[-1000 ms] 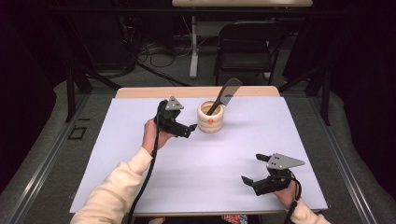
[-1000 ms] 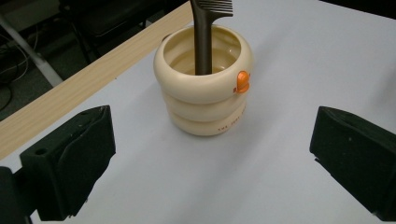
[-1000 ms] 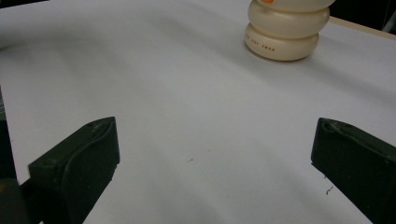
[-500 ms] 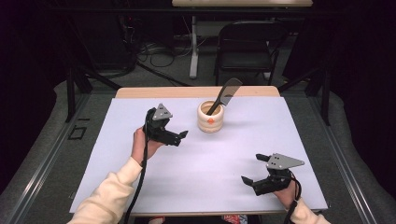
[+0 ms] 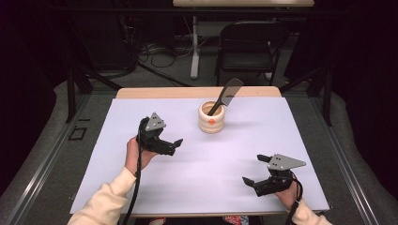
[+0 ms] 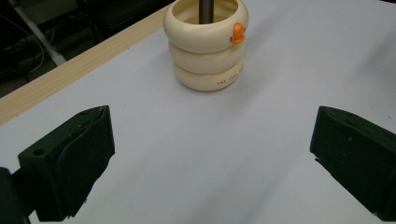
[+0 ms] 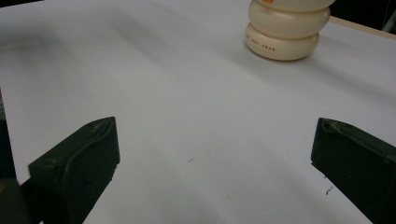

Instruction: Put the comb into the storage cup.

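Nearest the person, the right gripper [image 5: 257, 169] sits low over the near right part of the desk [image 5: 300, 140], held by a hand [image 5: 287, 197] that enters from the bottom edge; its fingers [image 7: 74, 170] are spread wide and released, with nothing between them but bare white surface. A grey three-cornered plate tops this gripper, and a cable trails from it toward the bottom edge. Farther in and to the left, the left gripper [image 5: 172, 144] is held above the desk by the left hand [image 5: 136, 154], a cream sleeve [image 5: 105, 201] covering the forearm behind it. Its fingers [image 6: 70, 161] are likewise released and wide apart, gripping nothing, and they point toward the middle of the desk. Beyond both grippers, well apart from each, a cream holder [image 5: 211, 117] shaped like three stacked rings stands upright on the white covering, near the far middle of the desk. It carries a small orange mark [image 6: 238, 32] on its top ring and a line of small print on its bottom ring, too small to read. A dark spatula [image 5: 226, 95] stands in the holder, its handle down inside and its broad blade leaning up and to the right past the desk's far edge. A strip of bare wood shows along that far edge. Behind the desk, a dark chair [image 5: 248, 49] and loose cables [image 5: 155, 49] lie on the floor.
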### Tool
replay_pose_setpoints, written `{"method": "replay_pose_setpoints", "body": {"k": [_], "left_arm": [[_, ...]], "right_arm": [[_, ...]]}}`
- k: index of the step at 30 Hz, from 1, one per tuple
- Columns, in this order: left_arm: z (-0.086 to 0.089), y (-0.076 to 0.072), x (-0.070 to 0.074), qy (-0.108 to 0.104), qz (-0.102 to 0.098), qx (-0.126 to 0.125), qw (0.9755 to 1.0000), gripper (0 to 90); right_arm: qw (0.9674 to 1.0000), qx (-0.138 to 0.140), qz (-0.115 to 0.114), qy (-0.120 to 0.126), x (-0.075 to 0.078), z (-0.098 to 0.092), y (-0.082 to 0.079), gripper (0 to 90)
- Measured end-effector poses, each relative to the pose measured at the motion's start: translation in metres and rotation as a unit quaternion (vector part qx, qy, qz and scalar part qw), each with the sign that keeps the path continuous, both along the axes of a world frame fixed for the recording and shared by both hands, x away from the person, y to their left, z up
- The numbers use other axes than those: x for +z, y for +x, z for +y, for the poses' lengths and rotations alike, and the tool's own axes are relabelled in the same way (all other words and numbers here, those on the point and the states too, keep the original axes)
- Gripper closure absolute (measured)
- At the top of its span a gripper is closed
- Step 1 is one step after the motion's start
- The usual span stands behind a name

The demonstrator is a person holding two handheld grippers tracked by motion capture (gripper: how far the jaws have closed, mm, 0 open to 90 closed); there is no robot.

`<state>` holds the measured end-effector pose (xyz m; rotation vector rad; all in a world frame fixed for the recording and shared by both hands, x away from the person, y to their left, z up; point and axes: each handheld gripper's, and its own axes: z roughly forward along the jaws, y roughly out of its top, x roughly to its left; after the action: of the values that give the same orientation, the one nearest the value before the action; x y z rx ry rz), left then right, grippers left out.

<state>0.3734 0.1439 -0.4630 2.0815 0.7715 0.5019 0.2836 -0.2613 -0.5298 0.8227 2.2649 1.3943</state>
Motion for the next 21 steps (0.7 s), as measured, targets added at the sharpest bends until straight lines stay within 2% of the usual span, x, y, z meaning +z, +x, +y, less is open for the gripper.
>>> {"method": "replay_pose_setpoints", "body": {"k": [13,21], "left_arm": [[0.016,-0.021,-0.008,-0.008,-0.004,0.014,0.9999,0.0],[0.024,-0.033,-0.016,-0.006,-0.002,0.019,0.9998,0.0]], "right_arm": [[1.0000,0.000,0.001,-0.001,0.000,0.001,0.000,0.7],[1.0000,-0.001,0.001,-0.001,0.000,0.001,0.000,0.7]]}}
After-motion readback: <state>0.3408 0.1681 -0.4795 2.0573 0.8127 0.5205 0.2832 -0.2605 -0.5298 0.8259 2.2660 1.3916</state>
